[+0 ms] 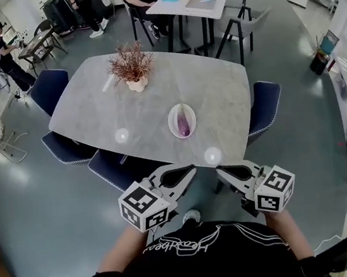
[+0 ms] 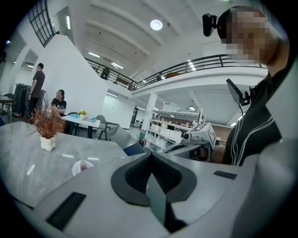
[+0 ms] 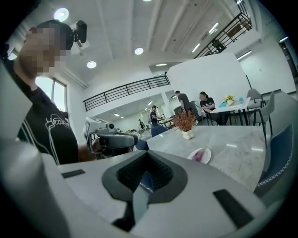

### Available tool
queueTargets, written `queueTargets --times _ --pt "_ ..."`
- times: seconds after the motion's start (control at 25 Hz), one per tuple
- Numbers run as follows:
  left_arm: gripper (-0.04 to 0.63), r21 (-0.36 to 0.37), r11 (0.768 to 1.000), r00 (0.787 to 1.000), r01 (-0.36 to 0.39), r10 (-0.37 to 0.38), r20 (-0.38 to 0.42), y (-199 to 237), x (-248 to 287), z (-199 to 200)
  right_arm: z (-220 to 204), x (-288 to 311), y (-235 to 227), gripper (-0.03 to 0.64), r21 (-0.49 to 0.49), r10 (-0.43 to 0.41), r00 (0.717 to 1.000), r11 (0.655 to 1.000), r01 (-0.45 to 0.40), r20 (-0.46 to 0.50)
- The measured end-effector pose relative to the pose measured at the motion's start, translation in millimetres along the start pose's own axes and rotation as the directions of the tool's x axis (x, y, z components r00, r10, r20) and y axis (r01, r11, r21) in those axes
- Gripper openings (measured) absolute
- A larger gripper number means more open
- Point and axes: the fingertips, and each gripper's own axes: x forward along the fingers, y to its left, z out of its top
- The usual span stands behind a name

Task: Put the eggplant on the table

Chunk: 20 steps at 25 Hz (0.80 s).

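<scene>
A purple eggplant [image 1: 184, 124] lies in a white plate [image 1: 180, 110] on the grey table [image 1: 92, 107], towards its near right side. Both grippers hang in front of my chest, just short of the table's near edge, well apart from the plate. The left gripper [image 1: 194, 169] and the right gripper [image 1: 218, 170] point at each other, jaws together and empty. In the left gripper view the left gripper [image 2: 150, 155] is shut and the eggplant [image 2: 84, 165] sits small at the left. The right gripper view shows the right gripper [image 3: 146, 154] shut, with the eggplant [image 3: 199, 155] to its right.
A dried plant in a small pot [image 1: 131, 67] stands at the table's far side. Dark blue chairs [image 1: 264, 108] ring the table, one tucked in right under my grippers [image 1: 110, 169]. People sit and stand at other tables [image 1: 189, 1] further back.
</scene>
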Motion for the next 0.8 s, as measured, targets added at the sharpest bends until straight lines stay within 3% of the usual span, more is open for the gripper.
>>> queueTargets --times 0.28,0.4,0.8 --pt "0.009 -0.053 0.998 0.998 -0.025 0.028 0.055 -80 -11 -9 -17 -61 50 0.006 -0.015 0.072 0.997 0.997 -0.072 0.017" --pt "0.009 -0.053 0.998 0.998 -0.039 0.041 0.057 -116 -15 -18 -28 -86 66 0.006 0.014 0.075 0.997 0.997 -0.075 0.022" --pt "0.009 -0.061 0.995 0.993 -0.085 0.090 0.081 -210 -21 -35 -43 -153 124 0.006 -0.036 0.165 0.986 0.986 -0.164 0.024"
